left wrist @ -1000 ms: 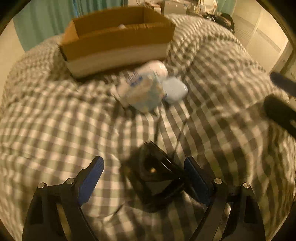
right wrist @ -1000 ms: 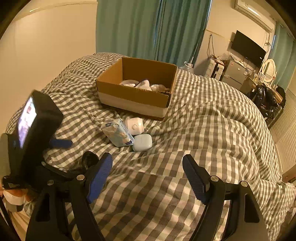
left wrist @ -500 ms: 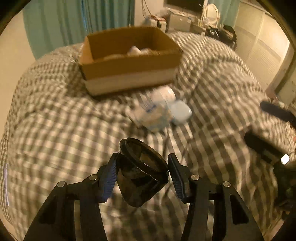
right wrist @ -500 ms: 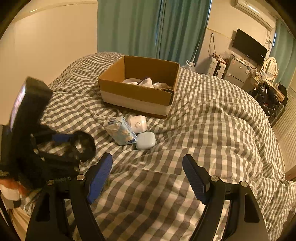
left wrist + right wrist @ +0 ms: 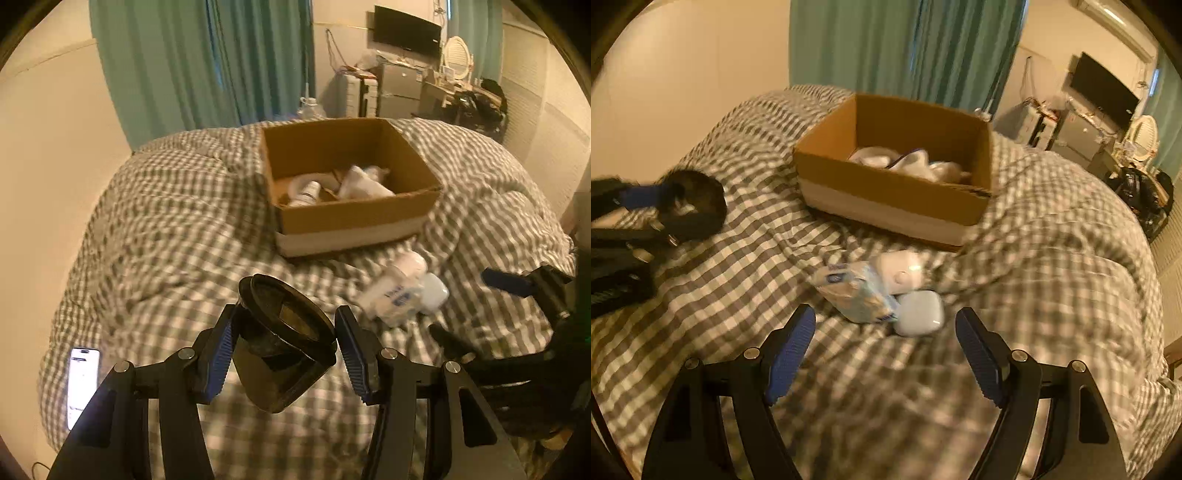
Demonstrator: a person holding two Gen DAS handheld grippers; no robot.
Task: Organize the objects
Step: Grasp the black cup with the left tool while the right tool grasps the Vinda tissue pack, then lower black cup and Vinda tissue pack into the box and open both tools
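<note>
- Black cup [image 5: 284,343], near foreground of the left wrist view: held between the pads of the left gripper [image 5: 285,347], jaws closed narrow on its sides, mouth tilted up and away. One second before, it had lain on the bed with the jaws wide on either side; half a second before, the jaws had already closed on it. It was now lifted clear of the bed [image 5: 166,229].
- Right gripper [image 5: 884,345]: jaws wide and holding nothing, hovering above the loose items.
- Middle ground, on the bed: tissue packet [image 5: 857,291], white round device [image 5: 901,269] and pale case [image 5: 919,312], touching one another, just in front of the box and not yet put away.
- Cardboard box [image 5: 354,218], farther back: open, with several white items already inside. The view had swung up toward it, so the cup was judged to be in transit to the box.
- Phone [image 5: 83,384], at the bed's left edge: screen lit, untouched.
</note>
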